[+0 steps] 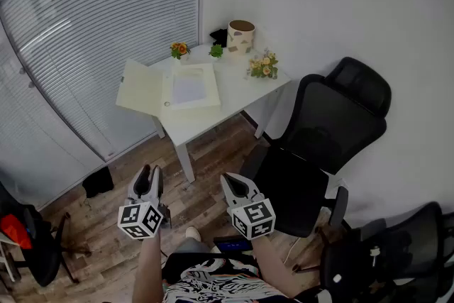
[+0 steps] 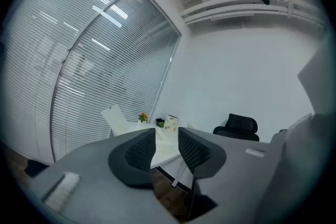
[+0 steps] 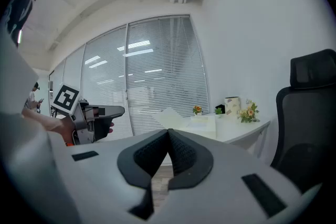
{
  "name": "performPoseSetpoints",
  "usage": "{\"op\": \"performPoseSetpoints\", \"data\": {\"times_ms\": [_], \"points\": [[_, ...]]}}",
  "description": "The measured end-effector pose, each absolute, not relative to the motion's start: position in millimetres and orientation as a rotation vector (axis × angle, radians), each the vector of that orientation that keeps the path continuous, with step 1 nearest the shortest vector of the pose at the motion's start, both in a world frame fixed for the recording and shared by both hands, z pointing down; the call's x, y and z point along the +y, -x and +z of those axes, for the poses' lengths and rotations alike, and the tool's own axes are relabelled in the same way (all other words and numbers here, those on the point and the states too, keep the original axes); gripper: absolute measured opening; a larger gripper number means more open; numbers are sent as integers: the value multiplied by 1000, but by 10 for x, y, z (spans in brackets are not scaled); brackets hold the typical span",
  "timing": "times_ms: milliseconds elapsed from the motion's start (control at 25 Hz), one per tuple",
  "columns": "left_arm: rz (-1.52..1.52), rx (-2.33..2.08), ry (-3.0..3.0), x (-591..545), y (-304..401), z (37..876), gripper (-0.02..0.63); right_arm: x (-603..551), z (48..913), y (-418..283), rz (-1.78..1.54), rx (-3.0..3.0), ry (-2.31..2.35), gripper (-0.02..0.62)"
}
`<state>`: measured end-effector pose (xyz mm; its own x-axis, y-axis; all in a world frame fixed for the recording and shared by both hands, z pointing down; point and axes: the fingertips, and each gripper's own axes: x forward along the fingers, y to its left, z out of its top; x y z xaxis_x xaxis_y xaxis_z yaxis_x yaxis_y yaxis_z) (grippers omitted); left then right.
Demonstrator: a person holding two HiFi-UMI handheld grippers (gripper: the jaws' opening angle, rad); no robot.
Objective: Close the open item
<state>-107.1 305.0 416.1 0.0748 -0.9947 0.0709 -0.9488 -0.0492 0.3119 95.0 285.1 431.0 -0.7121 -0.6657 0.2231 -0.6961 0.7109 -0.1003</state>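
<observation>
An open cream folder (image 1: 170, 87) lies flat on the small white table (image 1: 206, 120), its left cover hanging over the table's edge and a white sheet on its right half. Both grippers are held low, well short of the table. My left gripper (image 1: 149, 172) has its jaws apart with nothing between them; in the left gripper view (image 2: 167, 134) the table shows through the gap, with the folder (image 2: 116, 119) beyond. My right gripper (image 1: 234, 182) is shut and empty; in the right gripper view (image 3: 169, 134) its tips meet, and the folder (image 3: 202, 124) lies far ahead.
A patterned cup (image 1: 240, 35), two small potted plants (image 1: 180, 49) and a bunch of flowers (image 1: 263, 66) stand at the table's far end. A black office chair (image 1: 319, 145) is right of the table, another chair (image 1: 397, 252) at the lower right. Window blinds fill the left wall.
</observation>
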Motion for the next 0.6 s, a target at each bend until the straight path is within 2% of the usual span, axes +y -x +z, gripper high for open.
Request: {"op": "performPoseSetpoints", "data": {"times_ms": [360,600], "points": [[-181,-1855,-2118,3211,814,4258,135,2994,4361,-1030,217,-2727,-1081,2],[-202,-1875,-2059,3259,894,4296,135,3040,4349,-1046,195,-2724,-1087,3]]}}
